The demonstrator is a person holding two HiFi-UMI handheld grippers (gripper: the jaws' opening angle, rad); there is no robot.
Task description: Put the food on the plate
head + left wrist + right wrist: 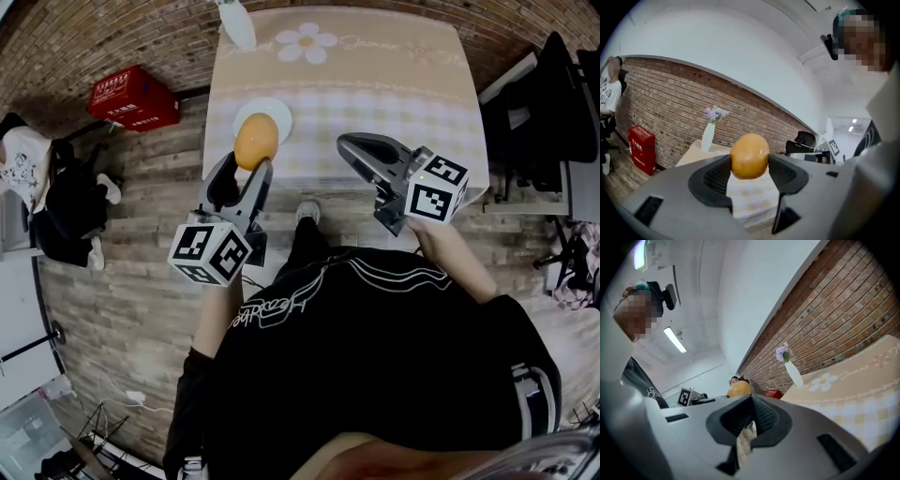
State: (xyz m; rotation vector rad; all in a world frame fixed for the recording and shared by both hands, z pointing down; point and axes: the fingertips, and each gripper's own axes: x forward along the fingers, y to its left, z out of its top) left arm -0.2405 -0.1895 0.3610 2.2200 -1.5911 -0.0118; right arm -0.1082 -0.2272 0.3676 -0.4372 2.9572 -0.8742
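Note:
A round yellow-orange piece of food (256, 139) is held in the air above the near left part of the table, over a white plate (279, 114) that shows just behind it. My left gripper (249, 162) is shut on it. In the left gripper view the food (749, 156) is pinched at its sides between the two dark pads (714, 176). My right gripper (347, 143) hovers at the near edge of the table, to the right of the food. Its jaws meet at the tips with nothing between them (750, 401). The food (739, 389) shows beyond them.
The table (394, 94) carries a beige checked cloth with a flower print. A white vase of purple flowers (236, 23) stands at its far left corner. On the floor, a red box (134, 98) lies to the left and a person (23, 164) sits further left. Dark chairs (544, 103) stand on the right.

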